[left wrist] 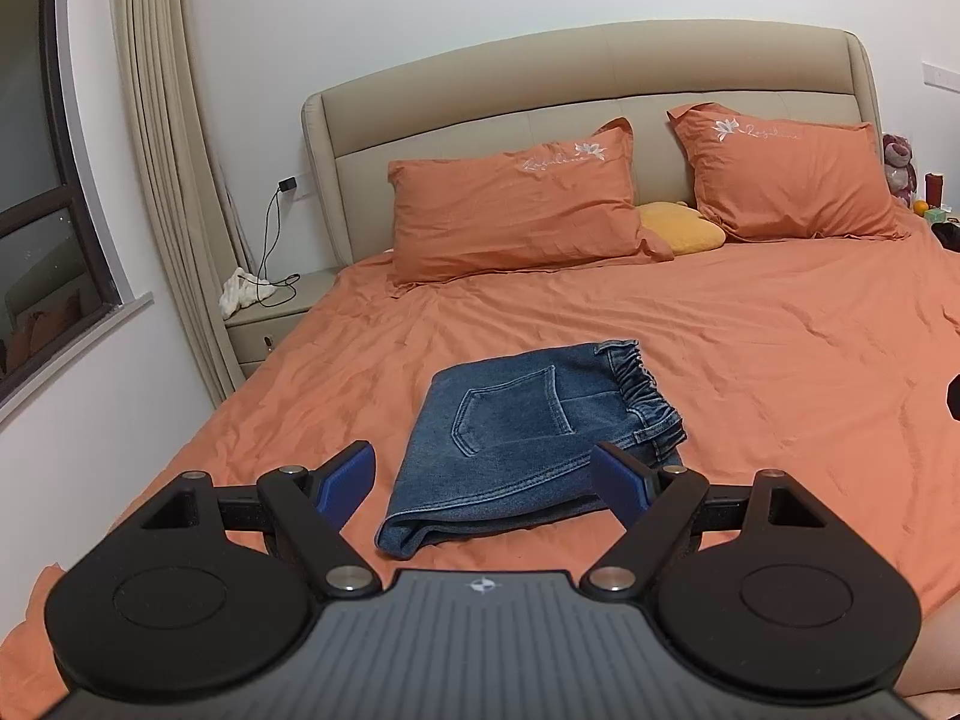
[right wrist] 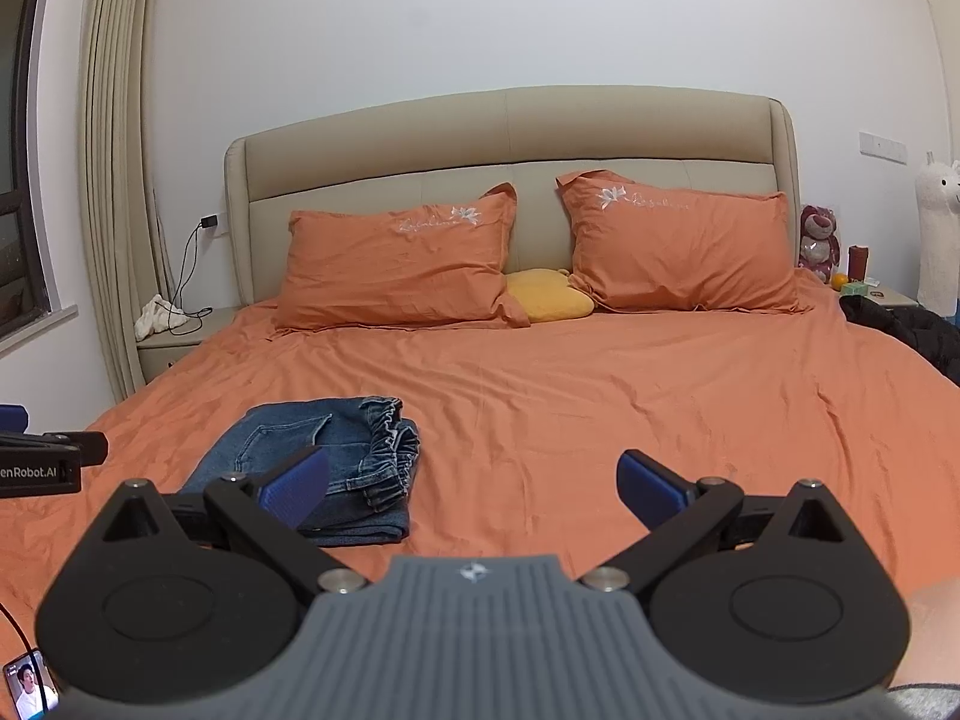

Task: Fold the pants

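Blue denim pants point(left wrist: 528, 444) lie folded into a compact stack on the orange bed sheet point(left wrist: 750, 372), back pocket up, elastic waistband to the right. My left gripper point(left wrist: 483, 468) is open and empty, held above the bed just in front of the pants. In the right wrist view the pants point(right wrist: 324, 456) lie at the left. My right gripper point(right wrist: 474, 480) is open and empty over the sheet point(right wrist: 600, 408), to the right of the pants. The left gripper's body point(right wrist: 42, 462) shows at that view's left edge.
Two orange pillows point(right wrist: 396, 264) point(right wrist: 684, 246) and a yellow cushion point(right wrist: 549, 297) lean at the beige headboard point(right wrist: 510, 138). A nightstand point(left wrist: 270, 306) with a cable and white cloth stands left. Dark clothing point(right wrist: 906, 330), toys and small items sit right. A phone point(right wrist: 30, 684) lies bottom left.
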`<action>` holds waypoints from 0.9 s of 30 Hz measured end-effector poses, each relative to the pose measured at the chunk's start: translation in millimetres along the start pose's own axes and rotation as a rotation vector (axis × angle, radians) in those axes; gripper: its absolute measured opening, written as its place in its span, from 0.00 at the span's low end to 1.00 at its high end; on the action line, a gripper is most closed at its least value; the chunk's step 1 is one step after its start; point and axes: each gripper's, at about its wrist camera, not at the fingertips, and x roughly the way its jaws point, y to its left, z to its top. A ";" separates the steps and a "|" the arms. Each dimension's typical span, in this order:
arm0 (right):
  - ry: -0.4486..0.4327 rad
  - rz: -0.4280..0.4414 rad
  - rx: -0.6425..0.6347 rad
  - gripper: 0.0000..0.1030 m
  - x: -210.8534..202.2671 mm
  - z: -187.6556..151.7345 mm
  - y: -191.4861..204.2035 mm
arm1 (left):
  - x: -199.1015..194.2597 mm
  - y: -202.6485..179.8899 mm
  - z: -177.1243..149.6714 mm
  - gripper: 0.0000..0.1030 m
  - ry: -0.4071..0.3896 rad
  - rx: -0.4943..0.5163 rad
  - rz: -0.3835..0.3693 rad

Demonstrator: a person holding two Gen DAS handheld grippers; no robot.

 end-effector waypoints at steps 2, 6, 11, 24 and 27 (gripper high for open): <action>0.000 0.000 0.000 0.95 0.0 -0.2 -0.7 | 0.1 -0.6 0.3 0.92 0.001 0.000 -0.001; -0.002 -0.001 0.004 0.95 0.7 -0.5 -1.7 | 0.0 -2.3 1.0 0.92 0.002 0.001 0.000; -0.001 0.003 0.005 0.95 0.8 -1.8 -1.7 | 1.1 -1.0 1.0 0.92 0.001 0.000 -0.001; 0.001 0.003 0.005 0.95 -0.8 -2.3 -0.5 | -1.2 -3.6 0.8 0.92 0.007 -0.006 0.008; 0.001 0.002 0.004 0.95 -1.1 -2.3 0.0 | -1.5 -4.0 0.9 0.92 0.008 -0.007 0.007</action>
